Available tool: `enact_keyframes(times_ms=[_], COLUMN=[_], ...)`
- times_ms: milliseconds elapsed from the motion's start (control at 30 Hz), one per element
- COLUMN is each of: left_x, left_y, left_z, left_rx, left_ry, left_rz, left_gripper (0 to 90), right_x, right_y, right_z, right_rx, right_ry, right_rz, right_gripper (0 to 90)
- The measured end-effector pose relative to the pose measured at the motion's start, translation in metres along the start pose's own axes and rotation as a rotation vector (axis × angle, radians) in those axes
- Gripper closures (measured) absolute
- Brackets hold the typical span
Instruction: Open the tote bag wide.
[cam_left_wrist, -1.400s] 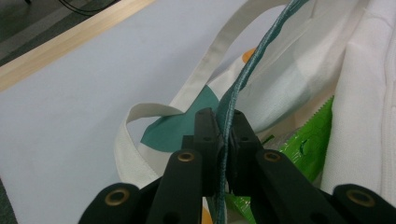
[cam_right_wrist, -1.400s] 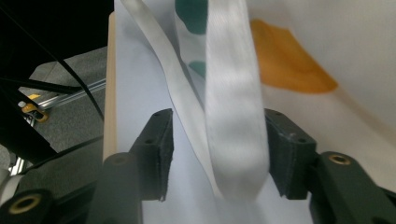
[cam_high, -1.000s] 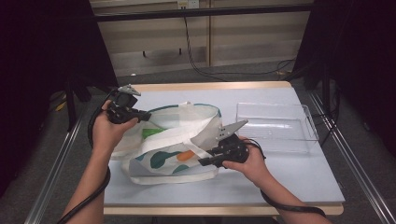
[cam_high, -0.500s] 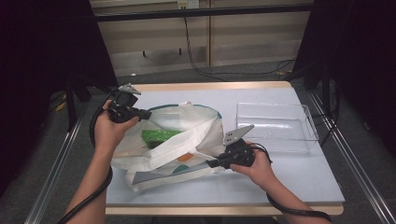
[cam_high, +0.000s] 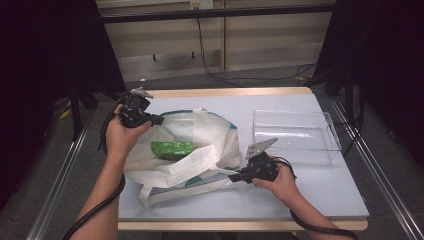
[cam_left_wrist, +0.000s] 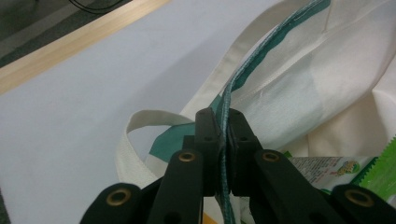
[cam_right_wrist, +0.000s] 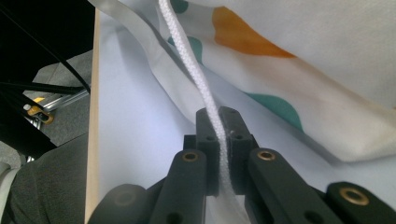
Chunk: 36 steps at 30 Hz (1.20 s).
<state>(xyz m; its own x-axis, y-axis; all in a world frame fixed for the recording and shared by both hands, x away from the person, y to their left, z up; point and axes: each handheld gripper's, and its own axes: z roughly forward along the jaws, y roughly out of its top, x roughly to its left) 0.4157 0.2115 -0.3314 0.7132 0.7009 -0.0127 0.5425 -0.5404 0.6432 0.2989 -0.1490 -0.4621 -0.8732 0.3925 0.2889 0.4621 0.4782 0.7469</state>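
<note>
A white tote bag (cam_high: 210, 135) with teal and orange patches lies on the table, its mouth held open. Inside it I see a green packet (cam_high: 172, 148), which also shows in the left gripper view (cam_left_wrist: 336, 165). My left gripper (cam_high: 159, 120) is at the bag's far left and is shut on the teal-edged rim (cam_left_wrist: 261, 51), which runs up between the jaws of the left gripper (cam_left_wrist: 223, 116). My right gripper (cam_high: 232, 175) is at the bag's near right side. In its own view the right gripper (cam_right_wrist: 218, 114) is shut on a white strap (cam_right_wrist: 187, 51) that is drawn taut.
A clear plastic tray (cam_high: 295, 135) stands at the right of the pale table (cam_high: 320, 195), just beyond my right hand. The wooden front edge (cam_high: 240, 225) lies close below. A loose strap loop (cam_high: 150, 192) lies at the bag's near left.
My right gripper has pulled the strap right and toward the front edge. The bag's mouth has spread wider and the green packet shows more. The left gripper has barely moved.
</note>
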Motion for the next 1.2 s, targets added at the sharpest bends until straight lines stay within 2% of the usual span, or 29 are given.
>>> enact_keyframes(times_ms=[33,67,100,133,167,233,300,400,467,633,667,767,800,900,933,1000,1100,1200], left_x=[0.002,0.000,0.001,0.000,0.003,0.003,0.006,0.008,0.011,0.014,0.014,0.016,0.016,0.019,0.017,0.018,0.021,0.022], left_y=[0.001,0.001,0.002,0.002,0.003,0.003,0.003,0.002,0.002,0.002,0.002,0.003,0.003,0.004,0.004,0.004,0.003,0.003], left_z=[0.002,0.004,0.005,0.007,0.007,0.009,0.009,0.012,0.014,0.020,0.022,0.023,0.024,0.025,0.026,0.028,0.028,0.030], left_rx=[0.018,0.001,0.012,-0.002,0.022,0.012,0.030,0.015,0.031,0.042,0.035,0.048,0.041,0.064,0.050,0.040,0.062,0.071], left_ry=[0.003,0.007,0.004,0.011,0.005,0.008,-0.001,0.010,0.009,0.001,0.002,0.005,0.005,0.012,0.017,0.027,0.020,0.008], left_rz=[0.017,-0.010,0.005,-0.017,0.014,-0.009,0.006,-0.014,-0.006,-0.018,-0.030,-0.012,-0.029,-0.001,-0.027,-0.035,-0.018,-0.021], left_gripper=[85.5,85.5,85.5,85.5,85.4,85.4,85.4,85.4,85.3,85.1,85.2,85.2,85.2,85.2,85.2,85.2,85.2,85.1], right_x=[-0.001,-0.001,-0.002,-0.002,-0.003,-0.003,-0.005,-0.006,-0.006,-0.007,-0.007,-0.008,-0.008,-0.009,-0.009,-0.009,-0.010,-0.010], right_y=[-0.001,-0.002,-0.003,-0.003,-0.004,-0.005,-0.007,-0.009,-0.011,-0.013,-0.013,-0.015,-0.015,-0.017,-0.017,-0.018,-0.020,-0.021], right_z=[0.000,0.000,0.000,0.000,0.001,0.001,0.001,0.002,0.003,0.004,0.004,0.005,0.005,0.005,0.005,0.004,0.004,0.004], right_rx=[-0.001,-0.001,0.002,0.002,0.003,0.003,0.005,0.010,0.007,0.012,0.013,0.016,0.016,0.018,0.020,0.018,0.022,0.024], right_ry=[0.002,0.002,0.000,0.000,-0.001,-0.001,-0.003,-0.002,-0.002,0.001,0.001,0.004,0.004,0.004,0.006,0.006,0.008,0.005], right_rz=[0.004,0.006,0.007,0.007,0.009,0.010,0.018,0.022,0.020,0.023,0.022,0.033,0.033,0.032,0.032,0.033,0.032,0.026], right_gripper=[87.3,87.3,87.4,87.4,87.4,87.4,87.4,87.4,87.4,87.4,87.4,87.4,87.4,87.4,87.4,87.5,87.5,87.5])
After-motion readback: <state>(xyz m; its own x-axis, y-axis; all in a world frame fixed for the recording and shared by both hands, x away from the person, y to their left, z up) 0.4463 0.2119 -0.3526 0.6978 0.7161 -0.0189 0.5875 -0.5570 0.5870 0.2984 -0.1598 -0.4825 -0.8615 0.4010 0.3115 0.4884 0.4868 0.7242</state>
